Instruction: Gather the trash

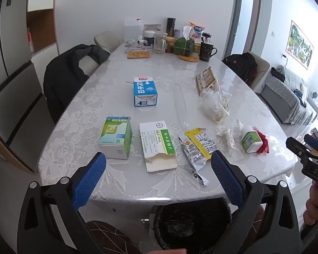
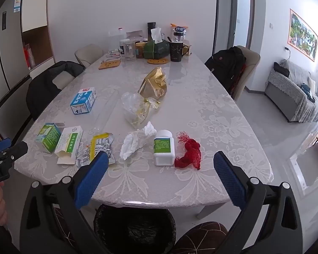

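Trash lies scattered over the near half of the table (image 1: pixel 78 127), all placed here relative to the white pill bottle (image 2: pixel 163 148) lying on its side near the front edge. Touching the bottle on its right, red netting (image 2: pixel 189 155); just left, a crumpled tissue (image 2: pixel 135 140); further left a yellow-and-silver sachet (image 1: pixel 196 148), a torn white-and-green box (image 1: pixel 158 146) and a green box (image 1: pixel 116 136). Beyond the bottle, a clear plastic wrapper (image 2: pixel 135 108); beyond that a gold bag (image 2: pixel 154 83), which the left wrist view shows only from its printed back side. Far left-beyond, a blue milk carton (image 1: pixel 145 91); only the left view catches its pink straw. Bin (image 2: pixel 135 228) with black liner stands on the floor below the table edge nearest the bottle. Left gripper (image 1: pixel 159 182) hovers off the table edge, jaws wide, nothing between them, box and sachet framed in the gap. Right gripper (image 2: pixel 162 181) likewise wide and empty, bottle and netting in its gap. Each view catches the other gripper at its margin. Right view alone shows the netting's full shape; in the left it is half hidden behind the bottle. Cups, jars and a tissue box crowd the table's far end.
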A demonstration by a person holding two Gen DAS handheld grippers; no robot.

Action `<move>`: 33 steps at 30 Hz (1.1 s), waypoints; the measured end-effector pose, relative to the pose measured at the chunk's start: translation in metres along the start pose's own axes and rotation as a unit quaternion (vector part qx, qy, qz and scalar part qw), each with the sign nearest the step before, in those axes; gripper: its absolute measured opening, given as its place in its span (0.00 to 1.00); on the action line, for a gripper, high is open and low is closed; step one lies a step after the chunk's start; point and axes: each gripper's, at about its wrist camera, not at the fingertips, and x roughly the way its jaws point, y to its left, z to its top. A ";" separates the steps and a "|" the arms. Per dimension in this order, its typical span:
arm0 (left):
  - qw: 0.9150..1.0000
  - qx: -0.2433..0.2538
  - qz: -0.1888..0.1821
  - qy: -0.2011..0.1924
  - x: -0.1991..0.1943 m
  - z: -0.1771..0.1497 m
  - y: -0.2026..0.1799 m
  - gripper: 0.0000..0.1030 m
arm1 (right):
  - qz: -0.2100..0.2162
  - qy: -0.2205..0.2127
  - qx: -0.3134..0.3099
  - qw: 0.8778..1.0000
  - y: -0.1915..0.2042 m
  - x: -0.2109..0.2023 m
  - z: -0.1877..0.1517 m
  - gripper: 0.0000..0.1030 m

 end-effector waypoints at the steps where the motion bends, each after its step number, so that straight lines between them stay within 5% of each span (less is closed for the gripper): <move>1: 1.000 0.000 0.002 0.001 0.001 0.000 0.000 0.94 | 0.001 0.000 0.001 1.000 -0.001 0.000 0.000 0.93; 33: 1.000 -0.007 0.014 -0.001 0.025 0.008 0.007 0.94 | 0.006 0.011 -0.008 1.000 0.010 0.032 0.010 0.93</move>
